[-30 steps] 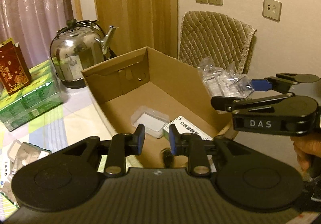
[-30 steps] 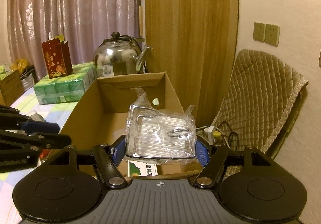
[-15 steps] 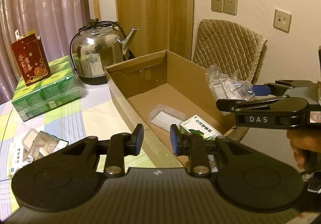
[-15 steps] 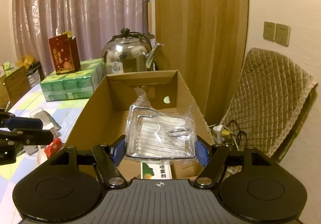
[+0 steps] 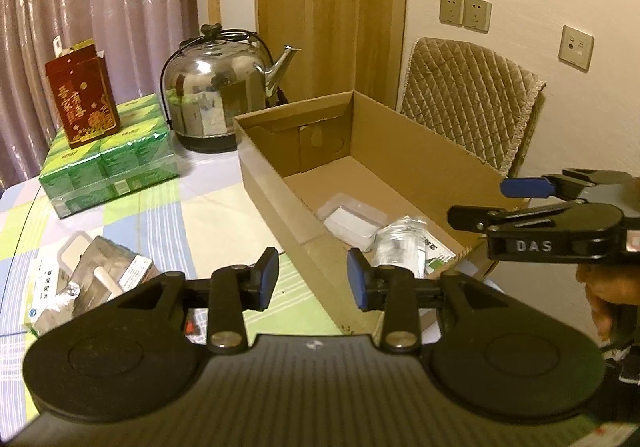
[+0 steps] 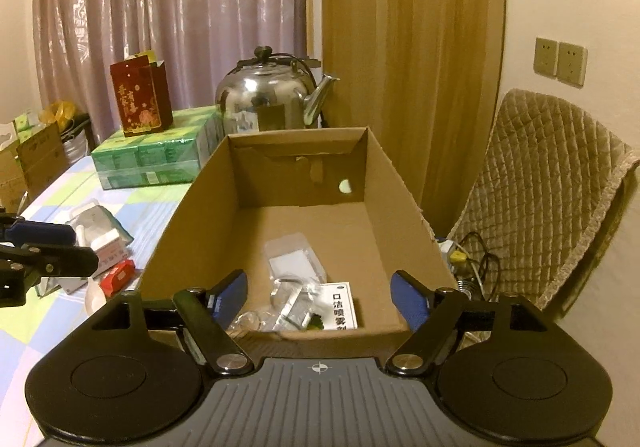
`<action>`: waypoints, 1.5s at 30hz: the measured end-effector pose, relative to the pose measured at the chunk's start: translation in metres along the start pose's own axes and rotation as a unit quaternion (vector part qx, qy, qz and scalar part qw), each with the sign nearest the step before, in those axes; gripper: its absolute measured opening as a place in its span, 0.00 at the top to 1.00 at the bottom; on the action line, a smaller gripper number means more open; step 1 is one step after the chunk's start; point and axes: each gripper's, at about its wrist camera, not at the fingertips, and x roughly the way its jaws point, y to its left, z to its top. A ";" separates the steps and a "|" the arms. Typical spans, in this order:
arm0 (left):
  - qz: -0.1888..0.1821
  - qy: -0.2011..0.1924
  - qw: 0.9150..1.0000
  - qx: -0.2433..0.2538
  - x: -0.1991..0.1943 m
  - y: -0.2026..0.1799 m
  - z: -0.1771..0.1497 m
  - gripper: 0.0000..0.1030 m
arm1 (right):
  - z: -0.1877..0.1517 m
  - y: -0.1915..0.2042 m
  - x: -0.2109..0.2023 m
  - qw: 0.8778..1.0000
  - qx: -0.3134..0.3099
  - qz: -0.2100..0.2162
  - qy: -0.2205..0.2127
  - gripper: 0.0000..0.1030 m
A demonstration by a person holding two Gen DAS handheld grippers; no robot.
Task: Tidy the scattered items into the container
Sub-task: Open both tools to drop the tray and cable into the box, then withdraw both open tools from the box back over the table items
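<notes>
The open cardboard box [image 6: 192, 215] lies ahead of my right gripper [image 6: 320, 295], whose jaws are opening with nothing between them. Below it, on the box floor, lies a clear-wrapped packet [image 6: 288, 299] beside a white printed carton [image 6: 340, 307] and a clear plastic case [image 6: 294, 261]. My left gripper [image 5: 313, 277] hangs over the table at the box's [image 5: 420, 135] near left wall, its jaws opening and empty. On the tablecloth to its left sit a silver packet [image 5: 108, 271] and a white leaflet [image 5: 44, 283]. A small red box [image 6: 118, 277] lies close to the carton's left wall.
A steel kettle [image 5: 220, 103] stands behind the box. A green tissue pack [image 5: 112, 163] carries a red gift box [image 5: 82, 99]. A quilted chair [image 6: 552, 183] stands to the right by the wall, with cables [image 6: 468, 255] at its foot. A hand [image 5: 608, 287] holds the right gripper [image 5: 488, 201].
My right gripper's jaws spread and let go of the clear-wrapped packet, which dropped into the box. My left gripper drew back to the left out of the box and widened.
</notes>
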 end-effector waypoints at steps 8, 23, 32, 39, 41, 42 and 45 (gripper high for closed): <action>0.014 0.006 1.000 -0.013 -0.016 0.011 -0.016 0.63 | -0.004 0.018 -0.020 1.000 0.004 0.006 -0.009 0.16; 0.070 0.022 0.996 -0.049 -0.069 0.053 -0.060 0.32 | -0.007 0.078 -0.051 0.998 -0.003 0.058 0.006 0.05; 0.106 0.031 0.991 -0.077 -0.104 0.083 -0.090 0.22 | -0.015 0.117 -0.064 0.996 -0.022 0.087 0.011 0.02; 0.125 0.035 0.987 -0.096 -0.124 0.104 -0.107 0.05 | -0.027 0.143 -0.065 0.992 -0.031 0.114 0.037 0.02; 0.130 0.036 0.986 -0.101 -0.127 0.109 -0.111 0.04 | -0.031 0.151 -0.064 0.991 -0.038 0.123 0.044 0.02; 0.132 0.037 0.985 -0.104 -0.129 0.112 -0.113 0.04 | -0.032 0.155 -0.062 0.990 -0.042 0.126 0.048 0.02; 0.139 0.043 0.983 -0.109 -0.132 0.121 -0.117 0.01 | -0.037 0.165 -0.060 0.988 -0.051 0.132 0.054 0.02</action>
